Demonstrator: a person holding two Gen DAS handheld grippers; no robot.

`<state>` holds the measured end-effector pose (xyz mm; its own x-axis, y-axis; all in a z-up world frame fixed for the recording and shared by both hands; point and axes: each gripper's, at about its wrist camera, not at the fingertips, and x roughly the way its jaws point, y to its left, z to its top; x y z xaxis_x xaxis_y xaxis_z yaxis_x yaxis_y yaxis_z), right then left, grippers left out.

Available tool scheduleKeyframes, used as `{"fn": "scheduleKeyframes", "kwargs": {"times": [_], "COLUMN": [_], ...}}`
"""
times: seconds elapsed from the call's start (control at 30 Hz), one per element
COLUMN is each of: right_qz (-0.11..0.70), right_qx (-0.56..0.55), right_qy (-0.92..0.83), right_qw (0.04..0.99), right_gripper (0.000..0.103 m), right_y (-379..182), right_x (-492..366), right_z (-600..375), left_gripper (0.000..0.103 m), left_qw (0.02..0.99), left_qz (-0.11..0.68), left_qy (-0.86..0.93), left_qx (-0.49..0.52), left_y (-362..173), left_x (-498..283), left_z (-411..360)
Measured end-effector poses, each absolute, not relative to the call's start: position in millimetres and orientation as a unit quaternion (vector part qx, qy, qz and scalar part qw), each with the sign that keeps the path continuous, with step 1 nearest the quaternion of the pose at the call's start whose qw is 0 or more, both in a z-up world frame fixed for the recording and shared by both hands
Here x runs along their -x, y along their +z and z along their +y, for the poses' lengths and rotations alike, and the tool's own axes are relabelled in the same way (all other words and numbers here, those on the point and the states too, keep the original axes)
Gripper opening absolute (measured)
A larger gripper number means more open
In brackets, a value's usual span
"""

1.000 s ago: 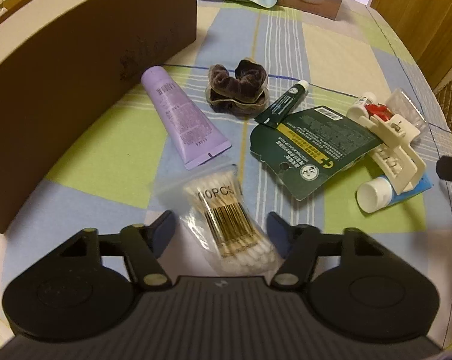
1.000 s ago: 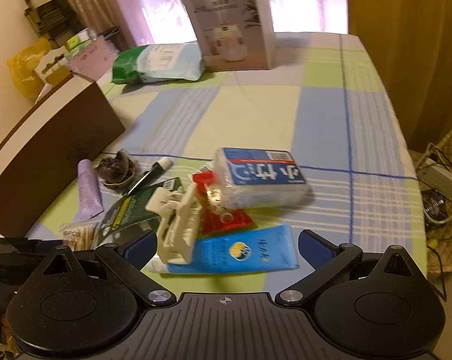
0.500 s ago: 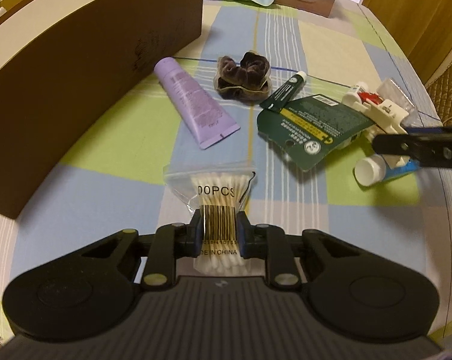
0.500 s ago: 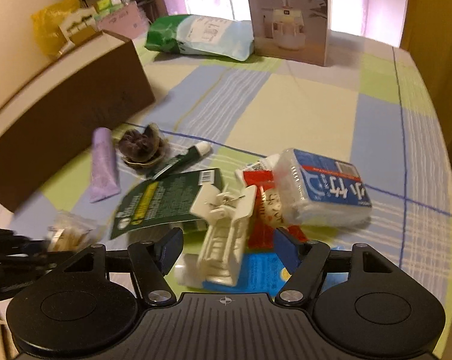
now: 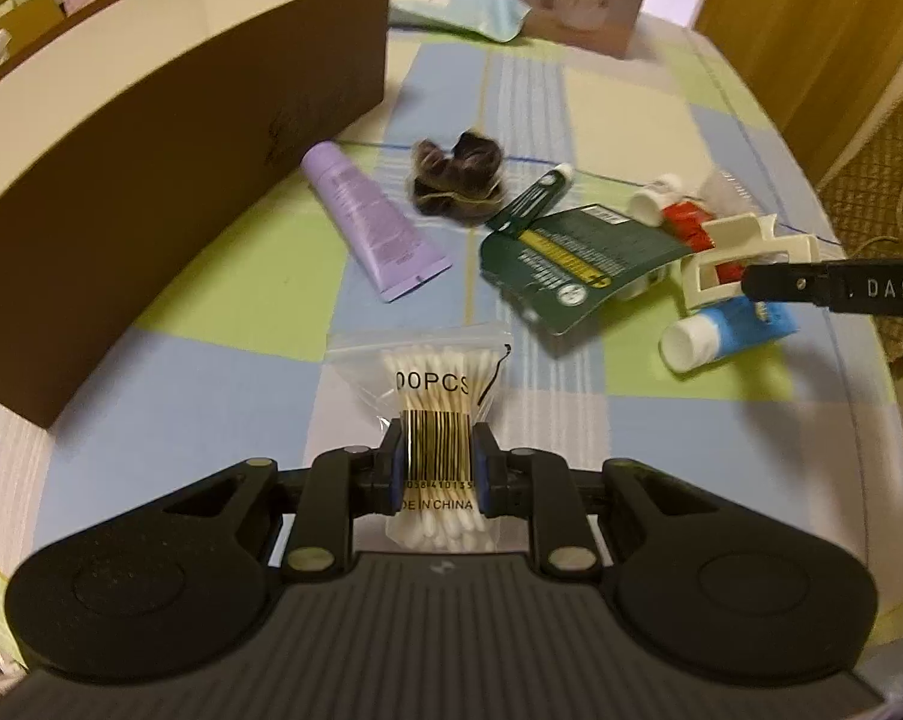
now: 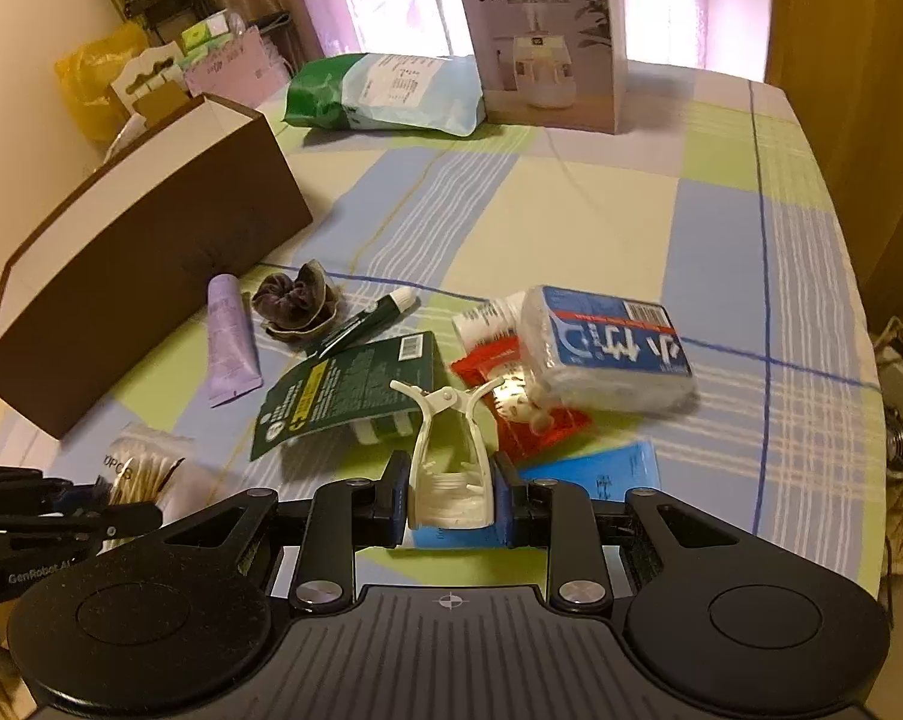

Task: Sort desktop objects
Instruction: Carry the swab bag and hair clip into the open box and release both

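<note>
Pinching a bag of cotton swabs at its barcode, the left gripper points toward 12 o'clock low over the checked bench. The right gripper has its jaws clamped on one white hair claw. At 11 o'clock lie one lilac tube and one dark scrunchie beside one brown box.

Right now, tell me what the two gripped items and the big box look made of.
Cotton swab bag: clear glossy plastic film, swabs visible through it.
Cream hair clip: probably hard molded plastic, smooth, with teeth.
Brown box: apparently matte cardboard, thin white-lined walls.
</note>
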<state>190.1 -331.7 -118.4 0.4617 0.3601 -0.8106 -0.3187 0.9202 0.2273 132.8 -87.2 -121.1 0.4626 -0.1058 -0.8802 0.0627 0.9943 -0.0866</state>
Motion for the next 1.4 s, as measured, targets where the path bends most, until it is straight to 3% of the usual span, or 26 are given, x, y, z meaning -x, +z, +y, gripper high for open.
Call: {"fn": "scheduleKeyframes", "kwargs": {"times": [0.4,0.83,1.1,1.4], "right_qz": [0.423,0.357,0.361,0.402], "right_qx": [-0.085,-0.118,-0.087,-0.021], "right_qy": [0.19,0.23,0.266,0.266], "right_qw": [0.882,0.898,0.889,0.876], "right_gripper": [0.03,0.03,0.03,0.03], "right_y": [-65.5,-17.0,-29.1,-80.2], "right_x": [-163.7,-175.1,-224.2,-302.6], "right_z": [-275.0,-150.3,-66.0,6.2], "left_gripper": [0.017,0.017,0.017,0.017], "left_qw": [0.873,0.897,0.893,0.858], "left_qz": [0.468,0.411,0.421,0.483], "left_qy": [-0.139,-0.162,-0.146,-0.154], "left_qx": [0.01,-0.029,-0.063,-0.085], "left_y": [-68.5,-10.8,-20.9,-70.1], "left_x": [-138.0,-176.2,-220.3,-295.8], "left_z": [-53.5,71.5,138.4,175.5]}}
